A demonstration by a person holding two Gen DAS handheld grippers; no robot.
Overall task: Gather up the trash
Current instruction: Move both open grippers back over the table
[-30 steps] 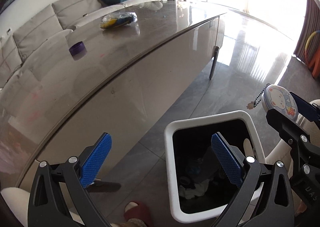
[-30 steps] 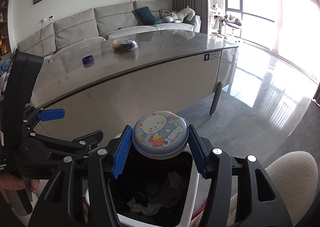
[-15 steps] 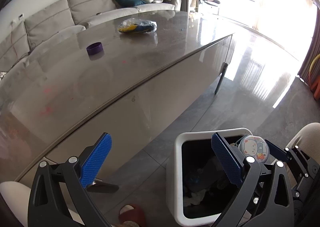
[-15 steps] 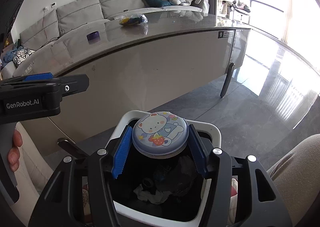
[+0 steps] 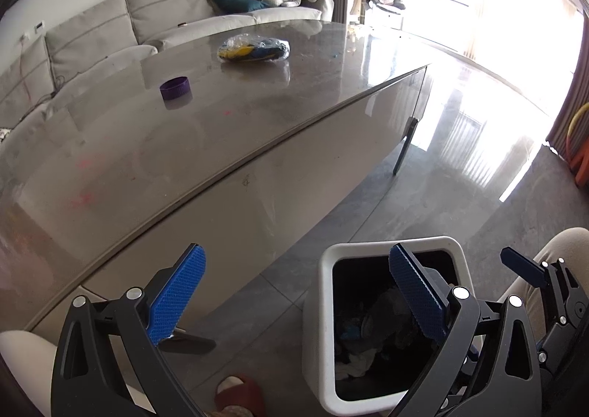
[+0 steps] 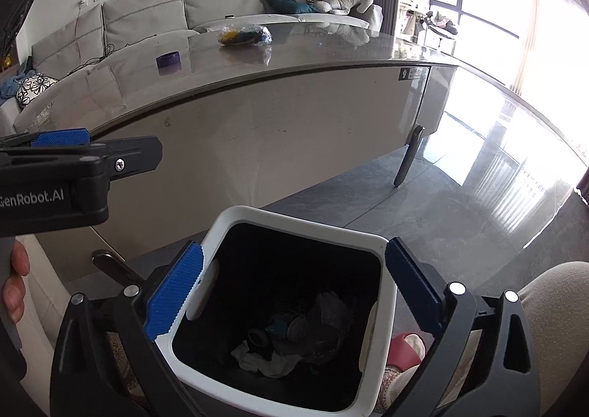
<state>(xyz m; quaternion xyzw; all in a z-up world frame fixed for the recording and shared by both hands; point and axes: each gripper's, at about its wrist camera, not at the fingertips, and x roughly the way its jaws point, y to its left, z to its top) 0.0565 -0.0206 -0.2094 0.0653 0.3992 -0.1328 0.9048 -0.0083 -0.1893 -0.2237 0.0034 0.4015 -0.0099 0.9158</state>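
The right gripper point(image 6: 294, 288) has just opened wide above the bin point(image 6: 294, 229), fingers empty; the round tin it held is gone, presumably dropped inside. The left gripper point(image 5: 294, 292) gapes empty too. On the desk point(image 5: 184, 144), a bag point(image 5: 254, 49) and purple cap point(image 5: 175, 87) remain.

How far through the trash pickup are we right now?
Done: trash lies in the white bin. In hand: nothing; the right tool has just opened its jaws over the bin with nothing between them, and the left tool is open and empty too. Left: the clear plastic bag and the purple cap on the table.
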